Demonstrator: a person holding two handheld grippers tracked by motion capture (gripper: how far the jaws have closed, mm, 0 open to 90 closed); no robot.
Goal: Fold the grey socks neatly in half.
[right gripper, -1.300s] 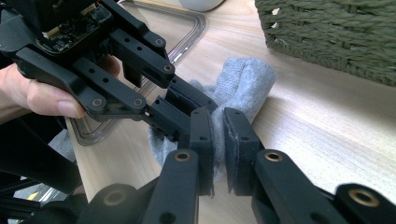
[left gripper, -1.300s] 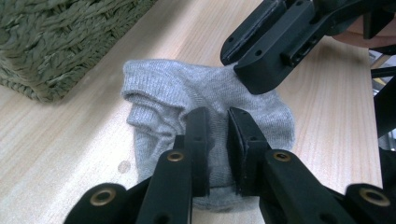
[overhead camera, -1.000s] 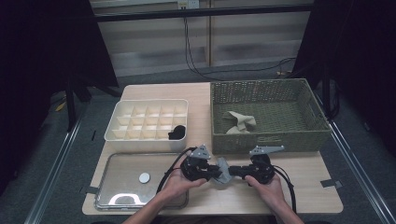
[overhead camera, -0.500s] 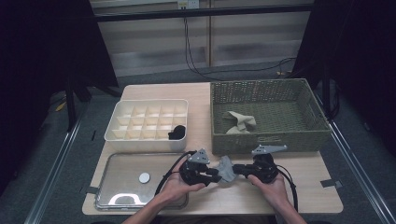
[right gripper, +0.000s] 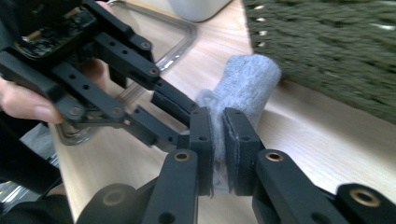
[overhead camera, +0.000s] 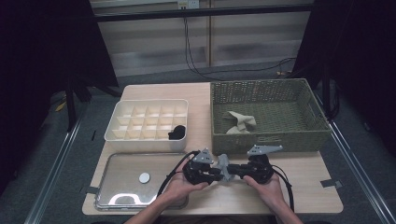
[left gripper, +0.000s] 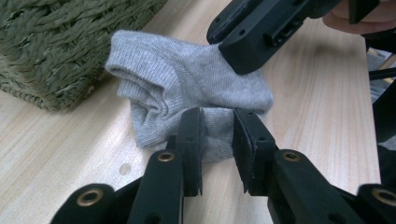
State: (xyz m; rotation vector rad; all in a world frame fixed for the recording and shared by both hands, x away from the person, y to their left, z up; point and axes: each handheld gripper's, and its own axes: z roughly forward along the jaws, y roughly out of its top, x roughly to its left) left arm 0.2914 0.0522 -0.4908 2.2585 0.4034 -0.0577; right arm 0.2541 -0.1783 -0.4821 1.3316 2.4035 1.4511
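Small grey knit sock [left gripper: 187,88] pinched betw both tools, front of worktop [overhead camera: 303,182].
L tool [left gripper: 217,133] jaws just closing on sock, still gripping; R tool [right gripper: 218,133] clamped tight — fold underway, hands barely shifted.

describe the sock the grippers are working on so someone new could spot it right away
Start at the green woven basket on the wooden table; just in front of its near left corner lies the grey sock. Unlike the beige cloth in the basket and the black item in the white divided box, it is grey.
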